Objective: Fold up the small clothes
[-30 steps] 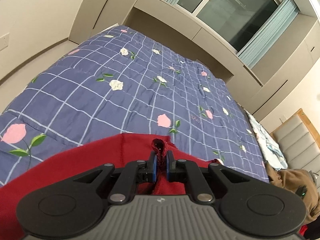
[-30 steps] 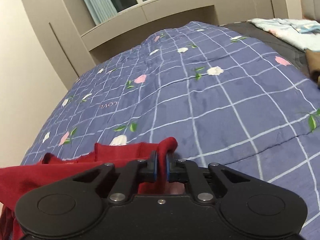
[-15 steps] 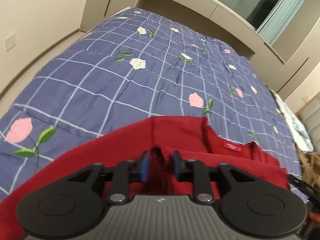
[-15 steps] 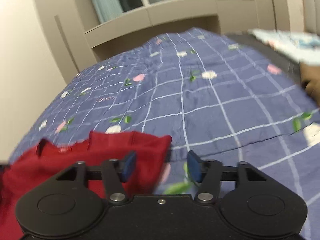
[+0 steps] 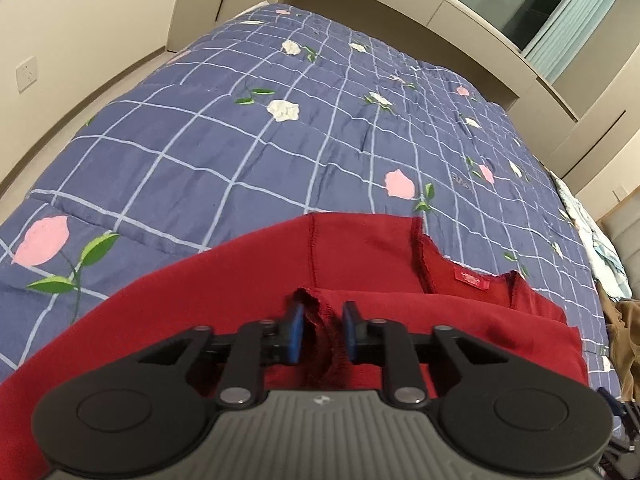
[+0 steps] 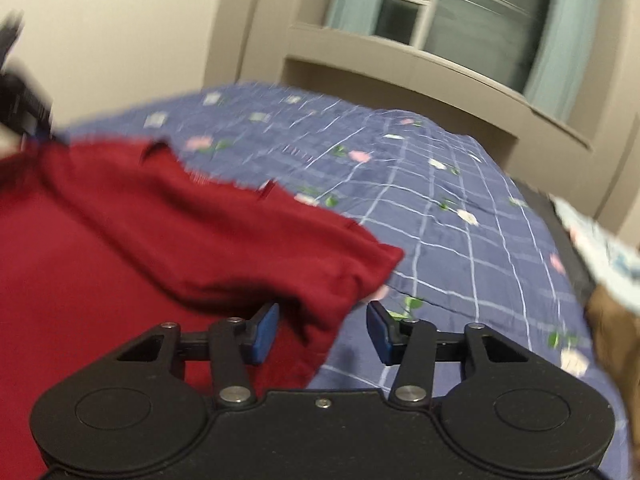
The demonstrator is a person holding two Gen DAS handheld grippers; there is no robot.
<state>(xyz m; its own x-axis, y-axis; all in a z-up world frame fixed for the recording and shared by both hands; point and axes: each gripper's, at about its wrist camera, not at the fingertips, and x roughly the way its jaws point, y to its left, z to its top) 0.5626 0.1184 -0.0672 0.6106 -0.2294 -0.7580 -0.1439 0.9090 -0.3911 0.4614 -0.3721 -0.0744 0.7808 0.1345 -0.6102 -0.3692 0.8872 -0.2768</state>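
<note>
A dark red garment (image 5: 360,272) lies on the blue checked floral quilt (image 5: 240,140), with a red label near its neckline (image 5: 472,280). My left gripper (image 5: 320,330) is open; a rumpled hem stands loose between its blue pads. In the right wrist view the same red garment (image 6: 160,240) lies folded over at the left. My right gripper (image 6: 323,330) is wide open just above its right edge, holding nothing. That view is blurred by motion.
A brown garment (image 5: 628,340) and a pale patterned cloth (image 6: 600,256) lie at the quilt's right side. Walls, a window ledge and curtains stand beyond the bed. A wall socket (image 5: 27,74) is at the left.
Both grippers have opened and let go of the red garment. The garment now lies on the quilt. The right gripper has swung back and leftward.
</note>
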